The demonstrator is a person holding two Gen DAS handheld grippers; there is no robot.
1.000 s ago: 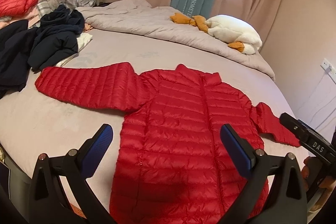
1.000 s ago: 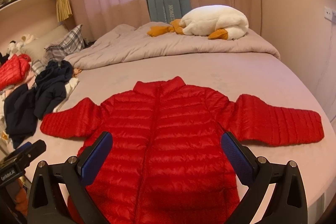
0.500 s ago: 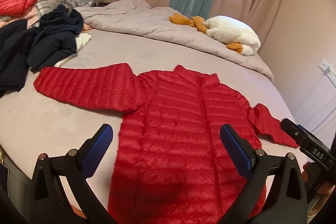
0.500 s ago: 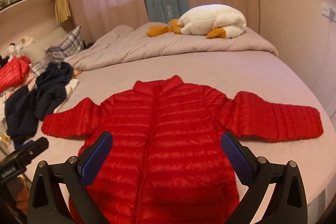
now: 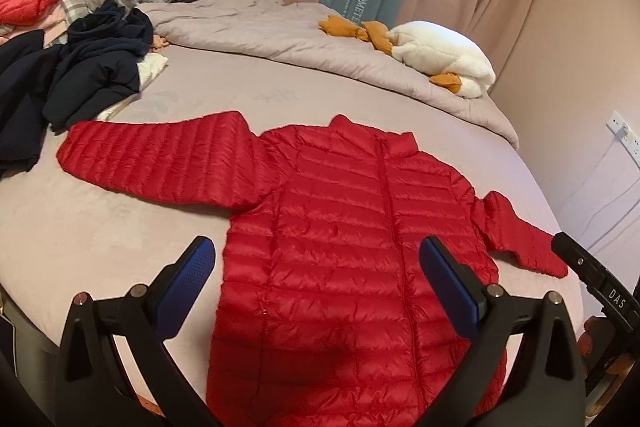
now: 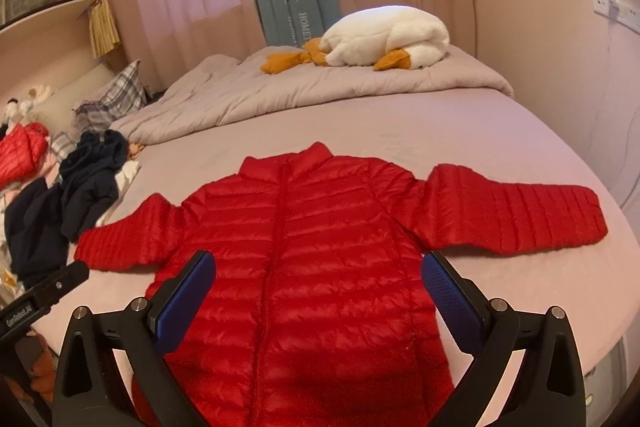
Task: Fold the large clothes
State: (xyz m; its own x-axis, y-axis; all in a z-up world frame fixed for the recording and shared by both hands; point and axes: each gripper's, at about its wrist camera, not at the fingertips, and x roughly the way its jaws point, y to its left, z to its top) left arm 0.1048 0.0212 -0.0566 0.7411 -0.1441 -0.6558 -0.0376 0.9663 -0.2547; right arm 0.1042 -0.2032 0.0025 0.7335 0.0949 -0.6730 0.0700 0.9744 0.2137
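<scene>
Jacket: the red puffy jacket (image 5: 352, 247) lies flat on the bed (image 5: 100, 239), front up, both sleeves spread out.
Feel: looks soft, light, squishy and a bit slippery.
Where to grab: a sleeve end or the bottom corners.
Left tongs (image 5: 316, 279): wide apart, holding nothing.
Right tongs (image 6: 320, 291): wide apart, holding nothing.

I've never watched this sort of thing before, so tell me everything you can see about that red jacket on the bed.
The red jacket is a puffy quilted one with a shiny look, a stand-up collar and a centre zip, closed. It lies flat, front up, on the pinkish bed sheet, both sleeves spread out sideways. Nothing grips it: the left gripper and right gripper hang open above its lower half.
</scene>
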